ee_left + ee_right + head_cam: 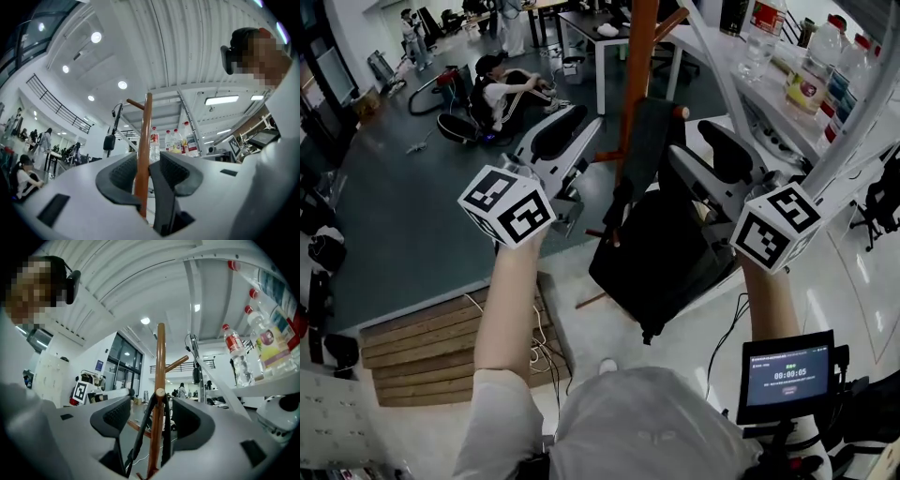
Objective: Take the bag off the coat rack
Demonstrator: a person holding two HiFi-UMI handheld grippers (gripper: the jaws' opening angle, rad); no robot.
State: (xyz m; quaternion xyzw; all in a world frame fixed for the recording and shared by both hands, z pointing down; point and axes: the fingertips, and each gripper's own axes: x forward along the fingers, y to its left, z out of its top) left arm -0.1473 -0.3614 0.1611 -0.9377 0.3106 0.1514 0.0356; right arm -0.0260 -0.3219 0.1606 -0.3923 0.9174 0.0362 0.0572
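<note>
A black bag point(666, 253) hangs by its straps point(645, 141) from the orange-brown coat rack point(637, 56) in the middle of the head view. My left gripper point(572, 155) is just left of the pole and my right gripper point(712, 169) is just right of it, above the bag. In the left gripper view the jaws point(149, 168) stand partly apart, with the pole point(143, 150) showing in the gap, untouched. In the right gripper view the jaws point(150, 416) stand wide, and the straps point(143, 432) loop over a peg point(160, 392) beyond them.
A white shelf with water bottles point(811, 66) runs along the right, close to my right gripper. A wooden pallet point(441, 347) with cables lies on the floor at lower left. A person point(502, 89) sits on the floor further back. A small screen point(786, 373) is at lower right.
</note>
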